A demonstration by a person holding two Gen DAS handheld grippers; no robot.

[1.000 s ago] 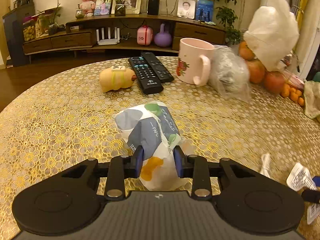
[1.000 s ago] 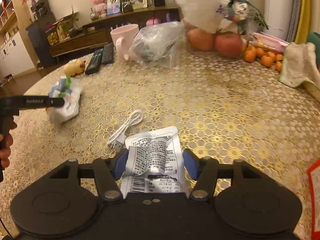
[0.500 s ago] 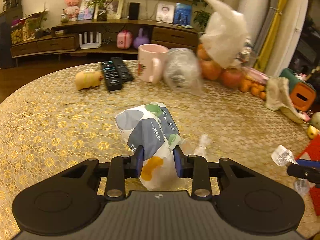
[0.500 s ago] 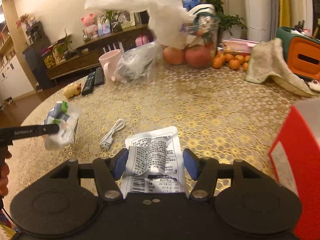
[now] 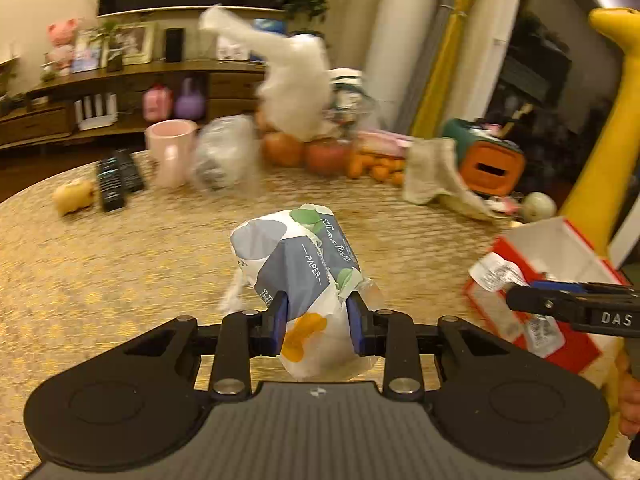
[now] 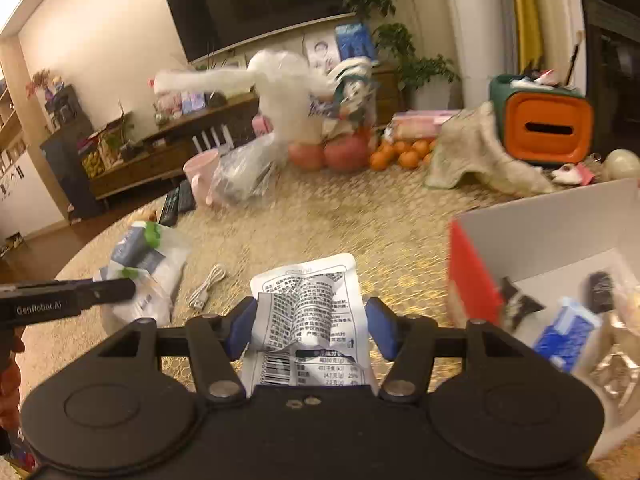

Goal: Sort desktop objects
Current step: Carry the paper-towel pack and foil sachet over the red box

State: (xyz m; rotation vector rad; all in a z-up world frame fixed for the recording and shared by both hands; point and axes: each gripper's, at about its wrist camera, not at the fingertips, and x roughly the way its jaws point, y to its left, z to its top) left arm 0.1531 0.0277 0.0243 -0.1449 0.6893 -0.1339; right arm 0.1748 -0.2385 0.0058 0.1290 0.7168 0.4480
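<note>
While both packets hang clear of the gold-patterned tablecloth (image 5: 120, 264), the nearest risk sits right at the pads. The left gripper (image 5: 316, 322) is clamped on a soft white tissue packet with grey-blue and green print (image 5: 304, 264), pinching it low down so that most of its bulk stands forward of the blue pads; a quick swing could let the slack wrapper slide or twist out. The right gripper (image 6: 310, 326) grips a flat white snack sachet covered in black print and a barcode (image 6: 310, 312), and the foil is already buckled down the middle between the pads. My guess is that such a thin, crumpled sheet could slip free or fold further under a jolt.

Just beside the right gripper stands the likely goal, a red cardboard box with a white inside (image 6: 532, 232), already holding a blue packet and some dark wrappers. Its near wall rises between the sachet and the interior, so a low approach could catch the rim and shove the light box. With both grippers heading for one opening, they might collide.

On the cloth between them lies a white charging cable (image 6: 208, 286), easy to snag if either hand dips. Farther off, the pink mug (image 5: 170, 152), the clear plastic bag (image 5: 224, 156) and the pile of apples and oranges (image 5: 332, 156) are well apart and look safe.
</note>
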